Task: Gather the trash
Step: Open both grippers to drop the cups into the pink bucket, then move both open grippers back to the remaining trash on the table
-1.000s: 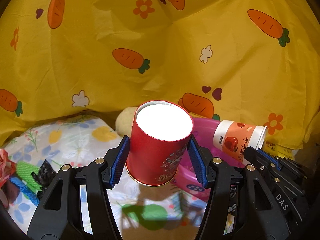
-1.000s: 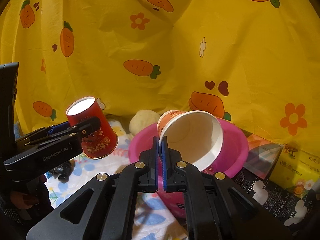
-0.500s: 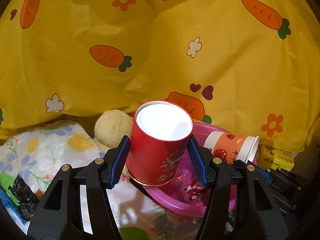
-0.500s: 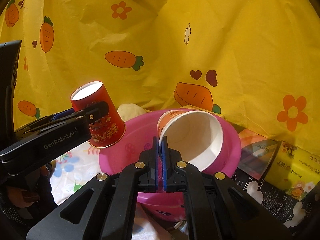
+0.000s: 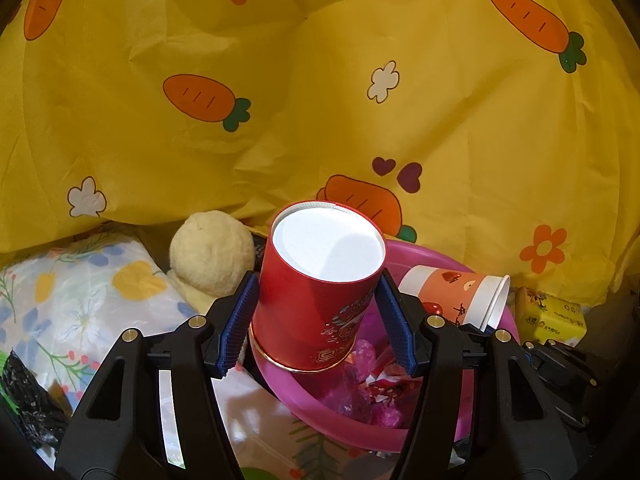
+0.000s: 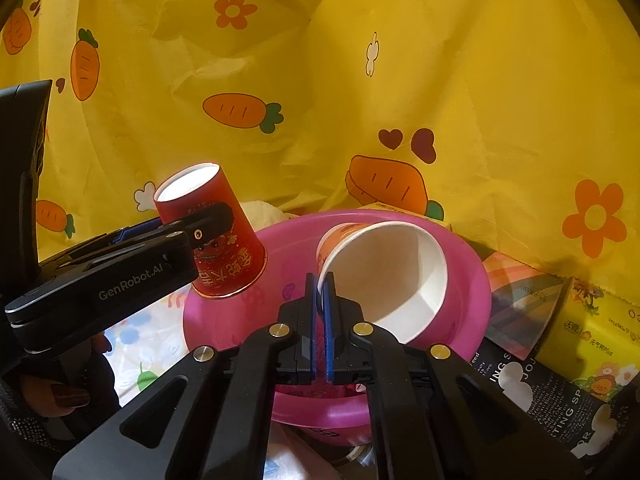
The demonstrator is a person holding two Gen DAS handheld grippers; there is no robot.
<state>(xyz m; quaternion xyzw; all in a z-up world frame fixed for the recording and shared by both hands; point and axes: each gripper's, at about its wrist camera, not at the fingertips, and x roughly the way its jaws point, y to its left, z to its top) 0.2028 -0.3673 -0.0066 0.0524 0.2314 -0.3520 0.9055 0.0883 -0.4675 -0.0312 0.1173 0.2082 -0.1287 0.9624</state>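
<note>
My left gripper [image 5: 316, 316] is shut on a red paper cup [image 5: 316, 300], held upside down with its white base toward the camera, over the near left rim of a pink basin [image 5: 336, 420]. The cup also shows in the right wrist view [image 6: 216, 236], as does the left gripper [image 6: 208, 224]. My right gripper [image 6: 319, 300] is shut on the rim of an orange and white paper cup [image 6: 384, 276], tilted on its side above the basin [image 6: 472, 280]. That cup shows in the left wrist view [image 5: 456, 296]. Crumpled wrappers [image 5: 372, 380] lie in the basin.
A yellow carrot-print cloth [image 5: 320, 100] hangs behind. A cream plush ball [image 5: 212, 252] sits left of the basin on a floral sheet [image 5: 80, 300]. A yellow tissue pack [image 6: 592, 320] and a dark printed package [image 6: 540, 392] lie right of the basin. Black plastic [image 5: 24, 400] lies far left.
Both grippers have moved forward with their cups, which now hang over the pink basin. The basin looks closer and larger. Both grips are unchanged.
</note>
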